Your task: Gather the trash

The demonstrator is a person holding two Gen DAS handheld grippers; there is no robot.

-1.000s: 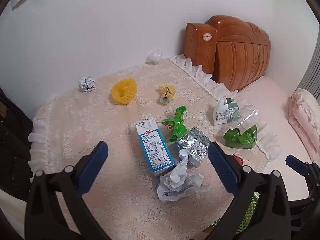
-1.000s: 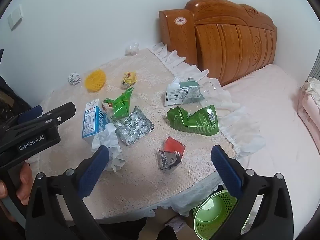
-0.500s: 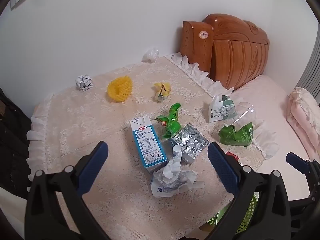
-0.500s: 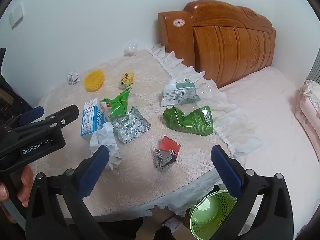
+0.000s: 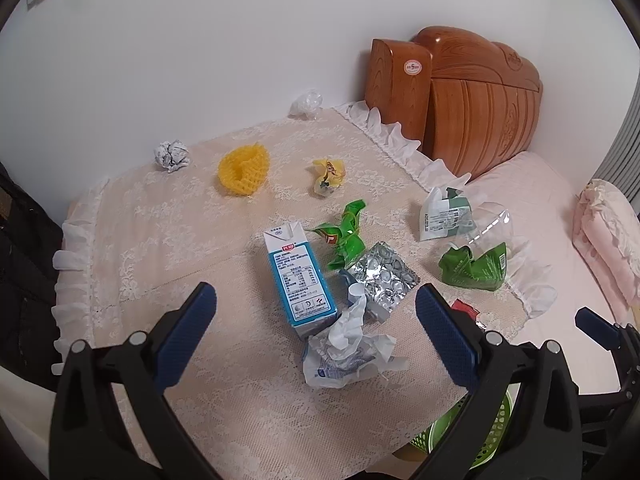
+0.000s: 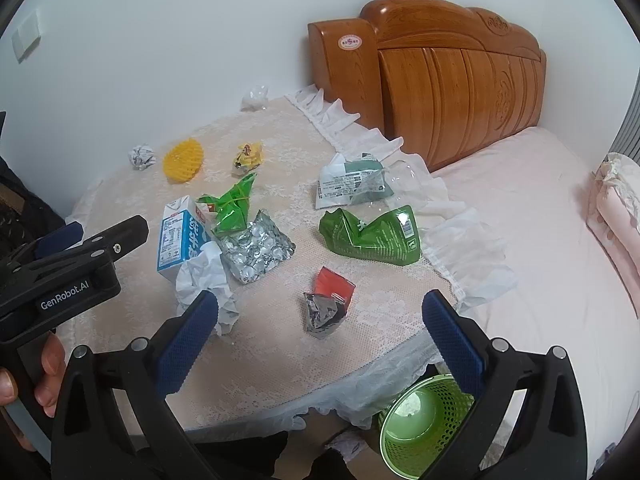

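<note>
Trash lies on a lace-covered table [image 5: 168,248]: a blue milk carton [image 5: 300,276], crumpled white wrapper [image 5: 346,356], foil blister pack [image 5: 386,276], green wrapper [image 5: 344,236], green bag [image 6: 372,234], red-and-silver packet [image 6: 328,304], yellow foam net [image 6: 183,159], yellow candy wrapper [image 6: 248,155], and paper ball [image 6: 141,156]. My left gripper [image 5: 316,336] is open above the white wrapper. My right gripper [image 6: 320,340] is open above the red-and-silver packet. A green mesh bin [image 6: 420,424] stands on the floor below the table's near edge.
A wooden headboard [image 6: 448,80] and pink bed [image 6: 540,240] lie to the right of the table. A white-and-green pouch with clear plastic [image 6: 352,180] sits near the frilled edge. A clear crumpled plastic [image 6: 254,98] rests by the white wall.
Both grippers have pulled back and up slightly, so the table and trash look a little farther away. More of the green bin shows in the right wrist view. Both grippers stay open.
</note>
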